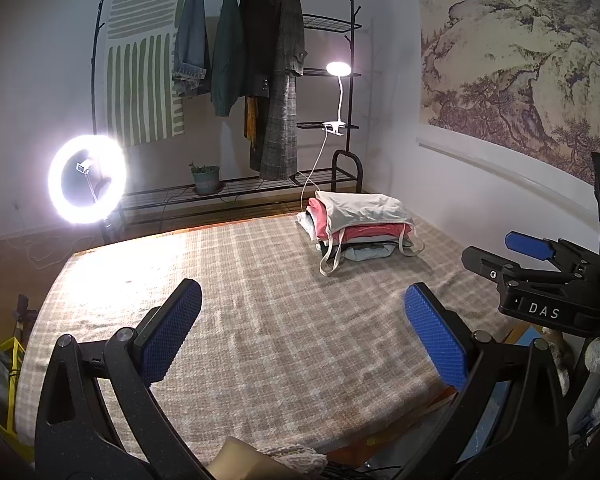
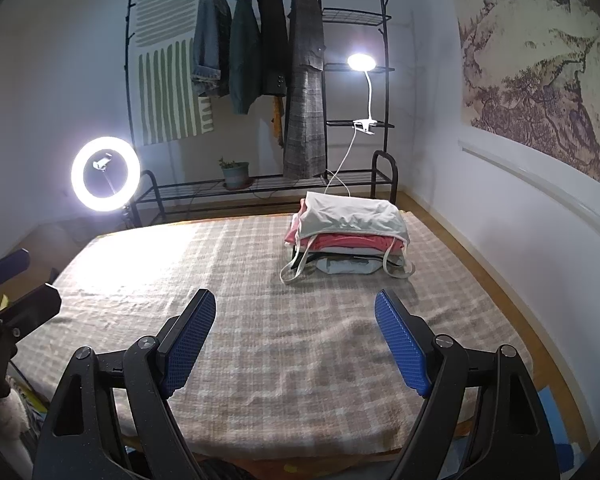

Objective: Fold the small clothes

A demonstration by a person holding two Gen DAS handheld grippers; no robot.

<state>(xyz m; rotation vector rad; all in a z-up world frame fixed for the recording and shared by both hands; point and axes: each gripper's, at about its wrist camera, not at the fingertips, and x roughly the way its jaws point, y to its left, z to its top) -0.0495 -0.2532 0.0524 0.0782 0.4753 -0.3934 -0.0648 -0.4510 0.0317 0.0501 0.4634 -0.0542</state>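
A stack of folded small clothes (image 1: pixel 360 222) lies at the far right of the table, a white garment with loose straps on top, pink and grey ones under it; it also shows in the right wrist view (image 2: pixel 350 232). My left gripper (image 1: pixel 302 300) is open and empty, held above the near middle of the plaid table cover (image 1: pixel 260 320). My right gripper (image 2: pixel 295 308) is open and empty, above the near part of the cover (image 2: pixel 280 360), short of the stack. The right gripper (image 1: pixel 540 256) also shows at the right edge of the left wrist view.
A black clothes rack (image 1: pixel 228 80) with hanging coats stands behind the table. A lit ring light (image 1: pixel 86 180) is at the far left and a clip lamp (image 1: pixel 338 70) on the rack. A landscape painting (image 1: pixel 520 68) covers the right wall. A potted plant (image 2: pixel 235 174) sits on the rack's lower shelf.
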